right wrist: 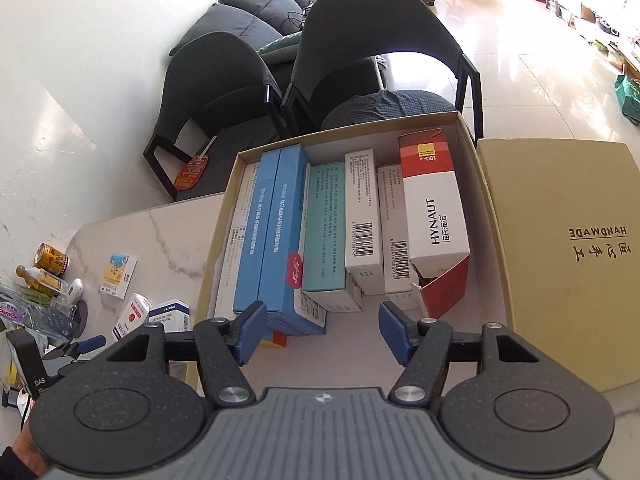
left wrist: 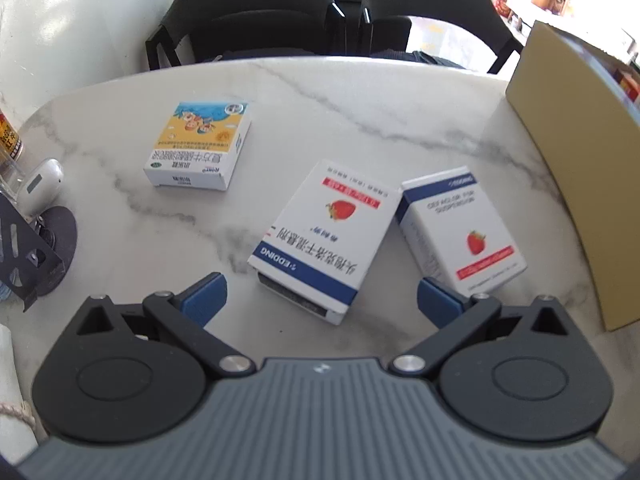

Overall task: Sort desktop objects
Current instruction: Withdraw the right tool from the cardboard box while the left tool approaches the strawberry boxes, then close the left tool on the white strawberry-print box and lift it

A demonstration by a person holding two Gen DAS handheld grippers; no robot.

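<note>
White strawberry box (left wrist: pixel 320 236) lies between the spread, empty left tool (left wrist: pixel 322 300).

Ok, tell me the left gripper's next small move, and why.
Probably lower the left gripper onto the EDDING strawberry box and close. Its jaws stand open with nothing between them, and that box lies flat on the marble table right ahead of them, outside the storage box where the others are already packed.

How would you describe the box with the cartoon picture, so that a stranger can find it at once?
Start from the white marble table. Three small boxes lie on it; the cartoon box lies alone on the left, apart from the two strawberry boxes. Only it has a yellow and blue top with cartoon figures, not a strawberry.
</note>
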